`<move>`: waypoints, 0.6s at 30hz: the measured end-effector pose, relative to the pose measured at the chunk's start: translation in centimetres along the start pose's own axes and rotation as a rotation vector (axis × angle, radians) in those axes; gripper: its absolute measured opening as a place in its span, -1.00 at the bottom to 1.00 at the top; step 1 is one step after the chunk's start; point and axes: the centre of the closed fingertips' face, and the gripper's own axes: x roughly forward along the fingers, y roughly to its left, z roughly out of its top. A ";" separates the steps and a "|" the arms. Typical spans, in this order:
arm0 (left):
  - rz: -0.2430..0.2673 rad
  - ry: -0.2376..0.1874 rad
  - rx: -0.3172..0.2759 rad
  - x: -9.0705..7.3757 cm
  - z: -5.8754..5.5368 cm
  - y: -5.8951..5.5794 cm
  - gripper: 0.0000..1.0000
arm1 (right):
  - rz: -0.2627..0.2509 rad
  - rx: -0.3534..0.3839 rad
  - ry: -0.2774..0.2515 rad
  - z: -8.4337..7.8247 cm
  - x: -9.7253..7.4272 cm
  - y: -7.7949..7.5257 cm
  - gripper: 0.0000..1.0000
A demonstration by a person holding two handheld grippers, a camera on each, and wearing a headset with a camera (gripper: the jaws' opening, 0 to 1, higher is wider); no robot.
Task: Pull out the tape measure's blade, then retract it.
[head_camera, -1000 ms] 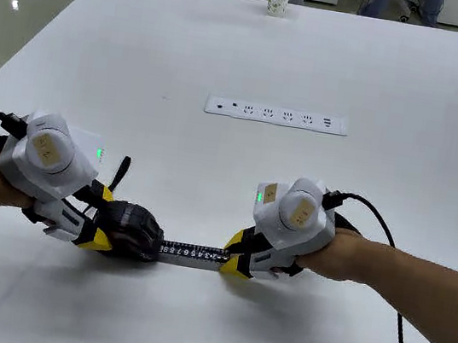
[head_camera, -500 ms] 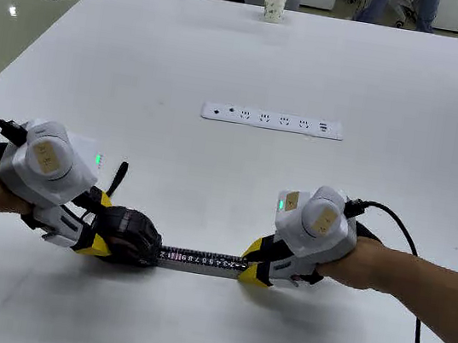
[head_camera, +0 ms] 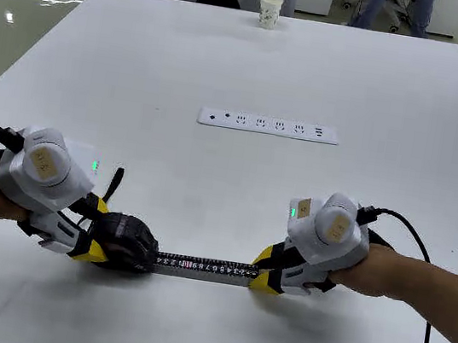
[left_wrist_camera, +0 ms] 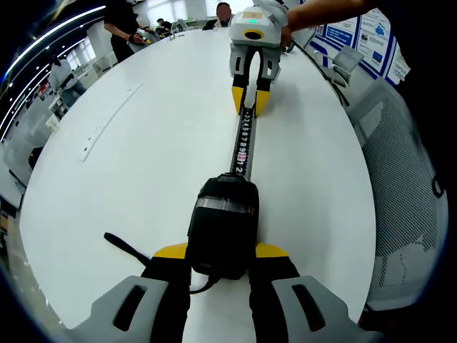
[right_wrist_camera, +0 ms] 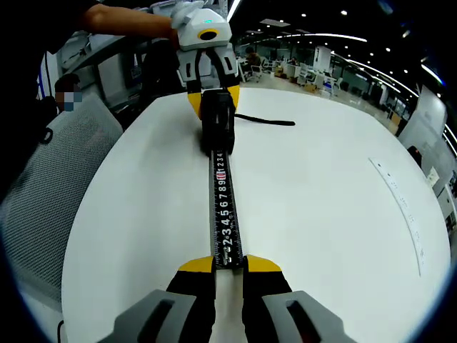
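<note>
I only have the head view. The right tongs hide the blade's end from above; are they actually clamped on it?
Observer: Yes. The right gripper view shows the end of the blade pinched between the yellow tips of the right tongs.
Operator: And the left tongs on the case?
Observer: The left gripper view shows the rear of the case clamped between their yellow tips, with the blade running straight ahead.
Operator: Anything beside the table on my side?
Observer: A mesh chair stands close to the edge of the table.
</note>
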 end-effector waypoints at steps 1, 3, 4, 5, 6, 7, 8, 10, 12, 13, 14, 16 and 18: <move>0.000 0.000 0.000 0.0 0.0 0.0 -0.49 | 0.000 0.001 0.000 -0.1 0.0 0.0 -0.81; 0.000 0.000 0.000 0.0 0.0 0.0 -0.49 | -0.001 0.003 0.003 -0.3 -0.2 0.0 -0.81; 0.000 0.000 0.001 0.0 0.0 0.0 -0.49 | -0.001 0.004 0.004 -0.4 -0.3 0.0 -0.81; 0.000 0.000 0.001 0.0 0.0 0.0 -0.49 | -0.001 0.006 0.006 -0.5 -0.3 -0.1 -0.81; 0.000 0.000 0.001 0.0 0.0 0.0 -0.49 | -0.002 0.006 0.008 -0.6 -0.4 -0.1 -0.81; -0.001 0.000 0.000 0.0 0.0 0.0 -0.49 | -0.004 0.006 0.010 -0.8 -0.5 -0.2 -0.81; -0.001 -0.001 -0.001 0.0 0.0 0.0 -0.49 | -0.005 0.007 0.011 -0.9 -0.6 -0.2 -0.81; -0.001 -0.001 -0.001 0.0 0.0 0.0 -0.49 | -0.006 0.007 0.016 -1.1 -0.8 -0.2 -0.81; -0.001 -0.001 -0.001 0.0 0.1 0.0 -0.49 | -0.007 0.009 0.018 -1.4 -1.0 -0.3 -0.81; -0.001 -0.001 -0.002 0.0 0.1 0.0 -0.49 | -0.007 0.010 0.020 -1.5 -1.1 -0.3 -0.81; -0.001 -0.001 -0.002 0.0 0.1 0.0 -0.49 | -0.008 0.011 0.022 -1.7 -1.2 -0.3 -0.81; -0.001 -0.001 -0.002 0.0 0.1 0.0 -0.49 | -0.011 0.011 0.024 -1.8 -1.4 -0.4 -0.81; -0.001 0.000 -0.002 0.0 0.1 0.0 -0.49 | -0.013 0.012 0.027 -2.1 -1.5 -0.4 -0.81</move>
